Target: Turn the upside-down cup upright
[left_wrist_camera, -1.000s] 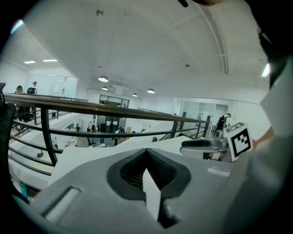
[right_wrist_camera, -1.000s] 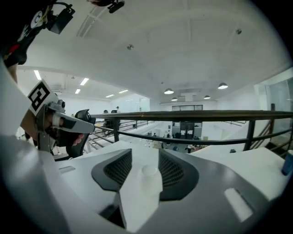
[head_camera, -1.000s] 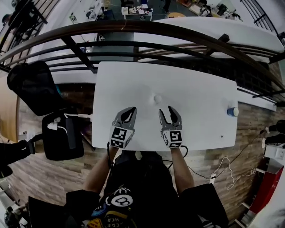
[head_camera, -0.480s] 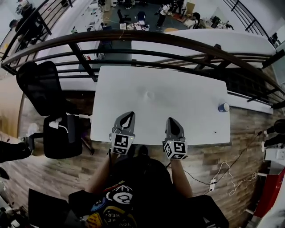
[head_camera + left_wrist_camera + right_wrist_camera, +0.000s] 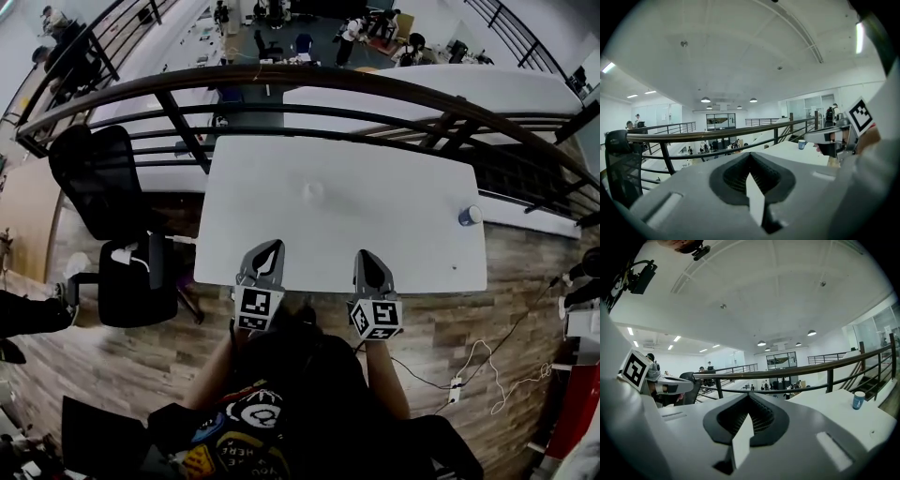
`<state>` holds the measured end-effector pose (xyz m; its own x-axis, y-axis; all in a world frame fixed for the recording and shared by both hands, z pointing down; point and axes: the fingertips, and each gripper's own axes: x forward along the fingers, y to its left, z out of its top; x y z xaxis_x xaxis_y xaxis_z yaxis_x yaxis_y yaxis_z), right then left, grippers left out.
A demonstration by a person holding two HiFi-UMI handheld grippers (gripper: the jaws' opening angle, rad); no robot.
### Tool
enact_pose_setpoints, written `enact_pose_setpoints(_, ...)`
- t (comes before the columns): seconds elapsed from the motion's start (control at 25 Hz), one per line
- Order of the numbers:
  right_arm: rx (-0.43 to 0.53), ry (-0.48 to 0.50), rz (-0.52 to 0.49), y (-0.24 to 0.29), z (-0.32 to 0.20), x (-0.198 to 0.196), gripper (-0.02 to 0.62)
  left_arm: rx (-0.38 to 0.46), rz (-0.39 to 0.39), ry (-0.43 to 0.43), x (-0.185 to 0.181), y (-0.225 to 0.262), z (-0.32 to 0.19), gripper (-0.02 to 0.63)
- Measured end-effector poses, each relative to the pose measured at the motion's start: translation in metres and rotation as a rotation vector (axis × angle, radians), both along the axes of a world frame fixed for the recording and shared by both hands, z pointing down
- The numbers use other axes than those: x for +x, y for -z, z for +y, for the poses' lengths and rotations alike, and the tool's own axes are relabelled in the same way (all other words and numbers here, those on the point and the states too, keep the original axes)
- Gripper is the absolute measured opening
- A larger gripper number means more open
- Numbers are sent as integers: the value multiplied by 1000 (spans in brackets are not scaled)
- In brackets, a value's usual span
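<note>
A small pale cup [image 5: 312, 193] stands near the middle of the white table [image 5: 403, 197]; it is too small to tell which way up it is. My left gripper [image 5: 271, 247] and right gripper [image 5: 364, 255] hover side by side over the table's near edge, well short of the cup. Both are shut with nothing between the jaws. The left gripper view shows its own jaws [image 5: 750, 157] pressed together and the right gripper [image 5: 829, 136] beside it. In the right gripper view the jaws [image 5: 749, 397] are likewise together. The pale cup is hidden in both gripper views.
A blue cup [image 5: 469, 216] stands at the table's right edge, also seen as the blue cup [image 5: 858, 400] and the blue cup [image 5: 801, 144]. A dark railing [image 5: 328, 84] runs behind the table. A black chair [image 5: 98, 178] stands at the left. Cables [image 5: 478, 370] lie on the floor.
Both grippers have drawn back from the pale cup toward the person and risen. The right gripper's jaws, open a second ago, are now shut.
</note>
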<state>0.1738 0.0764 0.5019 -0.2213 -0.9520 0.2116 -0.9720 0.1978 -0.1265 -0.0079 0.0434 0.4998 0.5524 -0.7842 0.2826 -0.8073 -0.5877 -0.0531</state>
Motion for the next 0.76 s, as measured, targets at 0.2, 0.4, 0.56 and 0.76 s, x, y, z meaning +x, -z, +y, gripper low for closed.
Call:
enact_pose_setpoints(0.2, -13, -2, -14, 5, 13, -14, -2, 19, 3, -31, 1, 18, 3, 5)
enact_pose_setpoints(0.4, 0, 12, -1, 11, 13, -23, -2, 34, 18, -38, -2, 24, 8, 5)
enact_pose_setpoints(0.56, 11, 26, 5, 18, 15, -25, -2, 38, 14, -49, 0, 26, 16, 5)
enact_pose_setpoints(0.76, 5, 34, 2, 16, 19, -34, -2, 55, 9, -65, -3, 30, 21, 5)
